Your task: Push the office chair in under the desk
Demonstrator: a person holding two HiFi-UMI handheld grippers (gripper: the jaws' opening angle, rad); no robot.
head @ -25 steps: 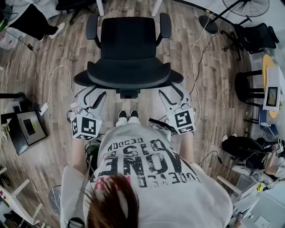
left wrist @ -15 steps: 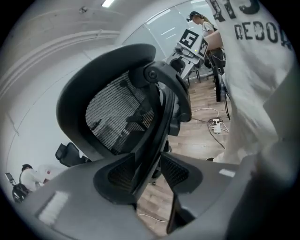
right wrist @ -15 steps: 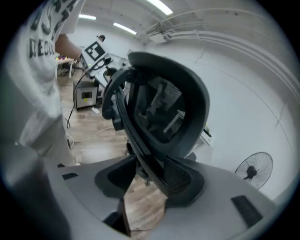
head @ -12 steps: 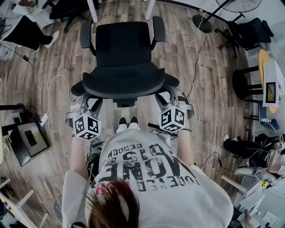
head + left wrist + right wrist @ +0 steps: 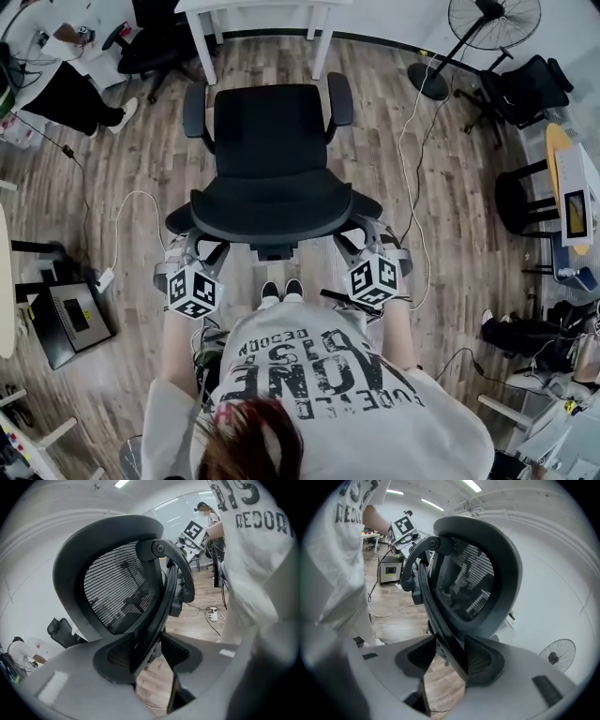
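Left of the office chair (image 5: 270, 141), the person's left forearm (image 5: 173, 352) reaches forward and down to the backrest's left edge. There the left gripper (image 5: 150, 651) straddles the black frame bar (image 5: 154, 620). Its jaws have just been opening and stand slack, the bar between them but unclamped. At the backrest's right edge the right forearm (image 5: 394, 328) mirrors this. The right gripper (image 5: 447, 658) is likewise released, with the frame against one pad and a gap at the other. The chair faces the desk (image 5: 272, 5), its seat short of it.
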